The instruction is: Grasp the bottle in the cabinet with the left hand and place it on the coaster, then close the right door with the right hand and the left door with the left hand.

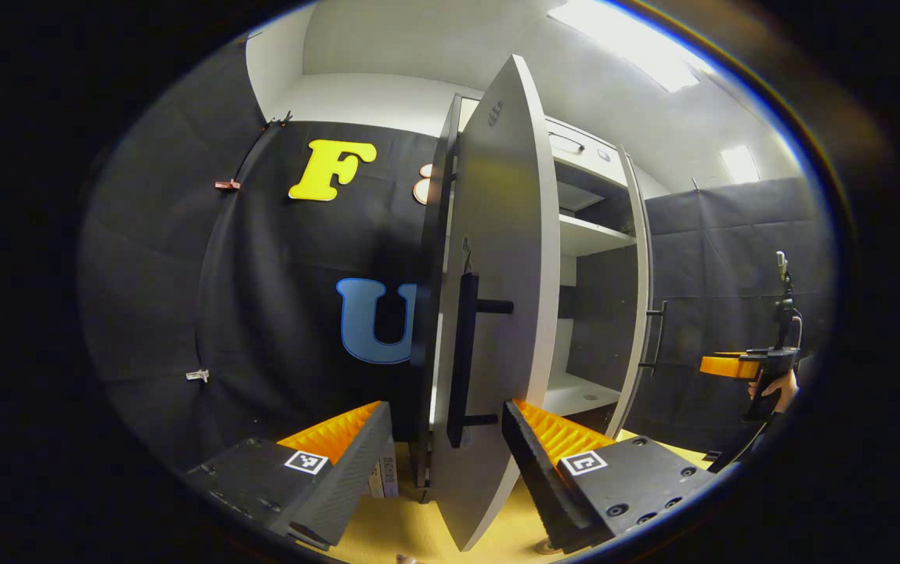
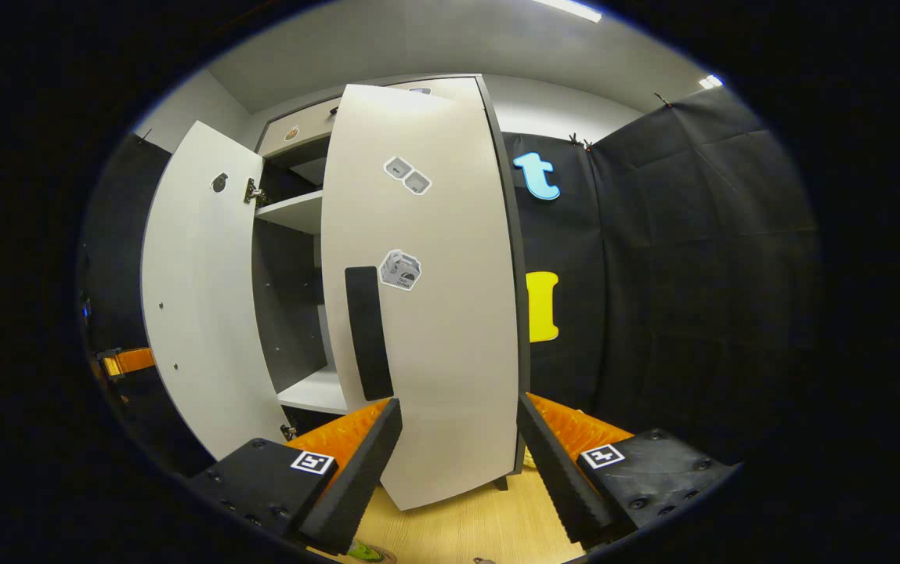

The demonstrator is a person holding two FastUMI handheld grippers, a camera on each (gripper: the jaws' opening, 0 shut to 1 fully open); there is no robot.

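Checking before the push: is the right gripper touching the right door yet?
Cannot tell. In the right gripper view, the open right gripper frames the right door, whose lower edge sits between the fingers; no gap or contact shows plainly.

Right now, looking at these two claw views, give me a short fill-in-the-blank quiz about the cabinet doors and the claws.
1. Both pale grey cabinet doors, the left door and the right door, stand ____.
2. Each door carries a long vertical bar handle coloured ____.
3. The left claw has its fingers spread to either side of the left door's ____.
4. The right claw is ____, holding nothing.

Missing words: open; black; handle; open
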